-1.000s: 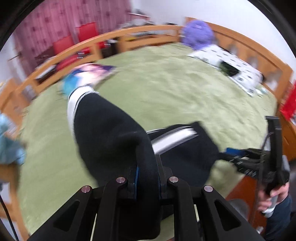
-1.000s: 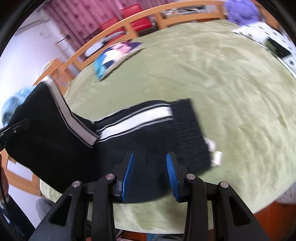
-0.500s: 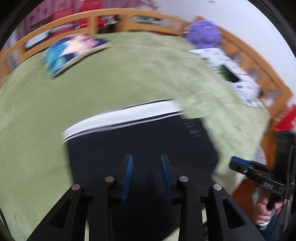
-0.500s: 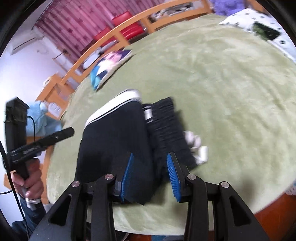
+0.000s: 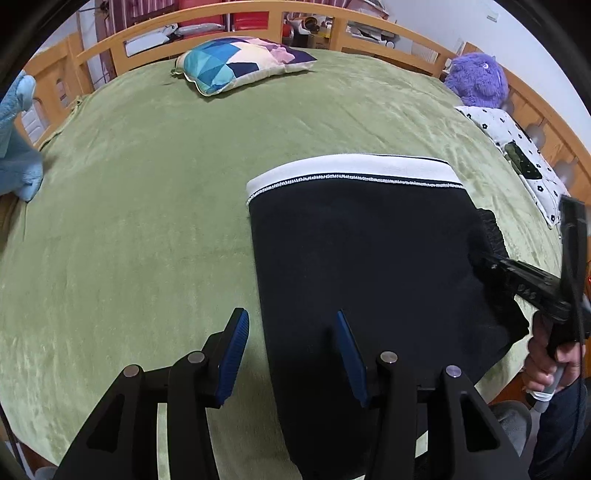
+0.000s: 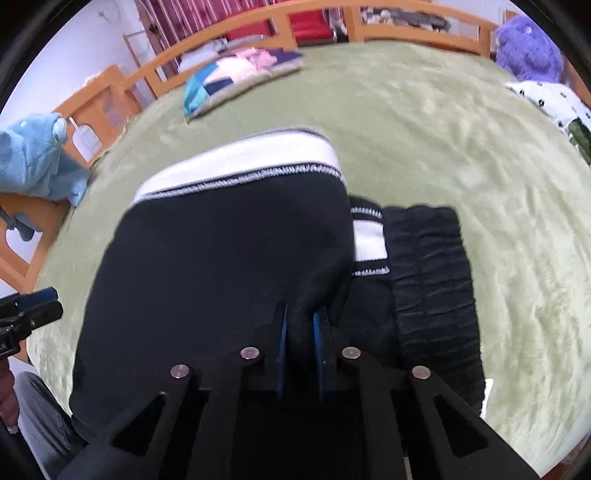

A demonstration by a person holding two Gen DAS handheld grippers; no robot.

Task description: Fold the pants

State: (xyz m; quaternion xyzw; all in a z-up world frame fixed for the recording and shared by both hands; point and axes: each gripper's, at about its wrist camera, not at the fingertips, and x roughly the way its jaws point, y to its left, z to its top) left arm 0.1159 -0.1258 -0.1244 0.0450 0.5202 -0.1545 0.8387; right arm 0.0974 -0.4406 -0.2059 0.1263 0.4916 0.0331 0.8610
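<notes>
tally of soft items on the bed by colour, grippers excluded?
Black with white stripe: 1, the pants
Multicolour: 1, the patchwork pillow
Purple: 1, the plush toy
White with black dots: 1, the spotted pillow
Blue: 1, the blue plush, at the bed's edge
Total: 5

At the top of my left view a patchwork pillow (image 5: pixel 240 62) lay on the green bedspread (image 5: pixel 129 206). I saw a purple plush toy (image 5: pixel 476 79) upper right, a blue plush (image 5: pixel 16 144) far left, wooden bed rails (image 5: pixel 207 18) behind.
</notes>
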